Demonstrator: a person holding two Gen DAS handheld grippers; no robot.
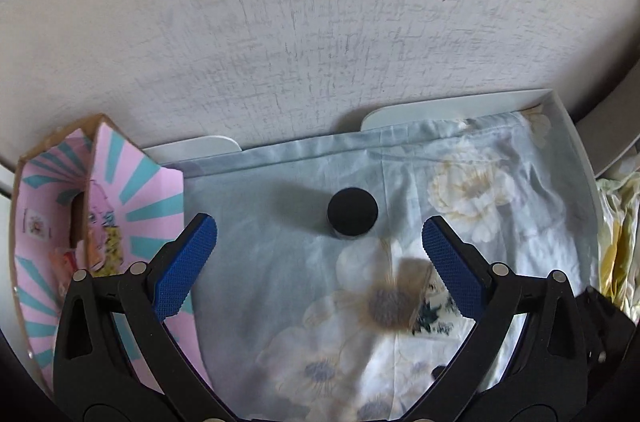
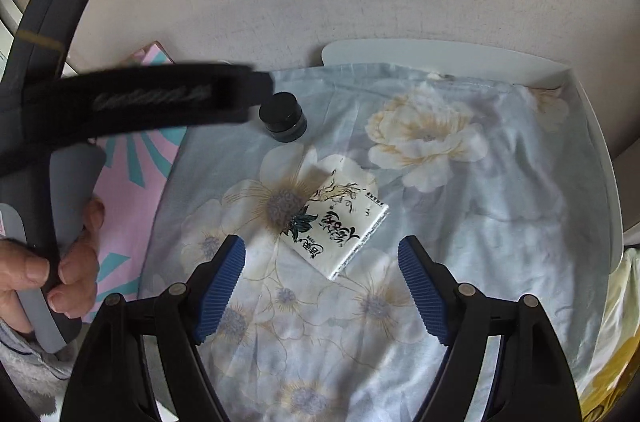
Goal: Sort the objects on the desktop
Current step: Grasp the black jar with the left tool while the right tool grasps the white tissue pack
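You are holding both claws open and empty: the left claw (image 1: 320,246) is hovering just short of the jar (image 1: 352,211), the right claw (image 2: 321,270) above the packet (image 2: 344,226), both lying on the desk cloth (image 2: 480,222).

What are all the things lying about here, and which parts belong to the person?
jar: one, black, upright on the cloth, far left.
packet: one, white with black script, flat mid-cloth, ahead of the right gripper.
cloth: one, pale blue with flowers, covering the tray.
tray: one, white, against the wall.
box: one, pink with teal rays, open, left of the cloth.
wall: off-white, behind.
left gripper: blue fingers, open, facing the jar.
right gripper: blue fingers, open.
left hand: gripping a grey handle.
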